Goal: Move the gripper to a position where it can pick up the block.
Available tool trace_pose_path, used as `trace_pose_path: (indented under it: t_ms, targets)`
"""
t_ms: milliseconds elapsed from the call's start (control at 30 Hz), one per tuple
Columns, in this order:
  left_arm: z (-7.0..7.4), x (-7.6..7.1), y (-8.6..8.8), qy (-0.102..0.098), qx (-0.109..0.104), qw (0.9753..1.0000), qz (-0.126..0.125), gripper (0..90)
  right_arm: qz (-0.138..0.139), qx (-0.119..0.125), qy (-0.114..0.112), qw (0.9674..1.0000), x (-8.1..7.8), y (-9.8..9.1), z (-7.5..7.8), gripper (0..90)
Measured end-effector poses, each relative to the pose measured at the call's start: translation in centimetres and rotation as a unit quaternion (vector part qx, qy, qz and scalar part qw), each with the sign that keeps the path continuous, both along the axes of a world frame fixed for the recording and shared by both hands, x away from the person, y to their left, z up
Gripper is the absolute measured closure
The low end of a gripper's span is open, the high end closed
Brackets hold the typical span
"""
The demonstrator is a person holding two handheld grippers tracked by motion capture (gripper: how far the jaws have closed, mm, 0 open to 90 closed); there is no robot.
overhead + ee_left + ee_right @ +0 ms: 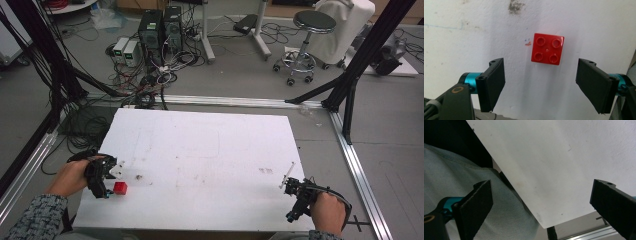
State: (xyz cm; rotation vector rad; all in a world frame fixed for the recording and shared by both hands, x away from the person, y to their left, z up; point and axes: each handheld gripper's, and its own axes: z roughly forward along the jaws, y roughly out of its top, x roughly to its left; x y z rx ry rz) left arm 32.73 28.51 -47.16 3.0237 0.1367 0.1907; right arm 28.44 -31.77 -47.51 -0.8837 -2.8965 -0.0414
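The left gripper [540,82] stands wide open and empty, just below the small red four-stud plastic brick [547,49] on the white table [210,150]. The right gripper [541,207], at the lower right of the high view, is also wide open and holds nothing. Its jaw tips are cut off by the frame's edge.

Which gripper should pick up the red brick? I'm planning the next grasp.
Probably the left. The left gripper sits right beside the red brick with its jaws open, and its view shows the brick just ahead. The right gripper is open too, but across the table.
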Motion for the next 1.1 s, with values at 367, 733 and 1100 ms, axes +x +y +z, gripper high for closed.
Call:
trace_pose_path:
  t_ms: [367, 733, 1100]
  targets:
    - [-1.1, 0.0, -0.8, 0.015, 0.007, 0.9972, -0.073, 23.9, -0.002, 0.003, 0.004, 1.0000, 0.0, 0.0, -0.1, 4.1]
    - [-2.5, 0.5, -1.3, 0.028, 0.016, 0.9956, -0.088, 23.9, -0.010, 0.003, 0.007, 0.9999, -0.1, 0.2, -0.1, 4.1]
    - [-3.4, 0.7, -1.1, 0.034, 0.015, 0.9953, -0.089, 24.2, -0.006, 0.003, 0.006, 1.0000, -0.1, 0.2, -0.2, 4.1]
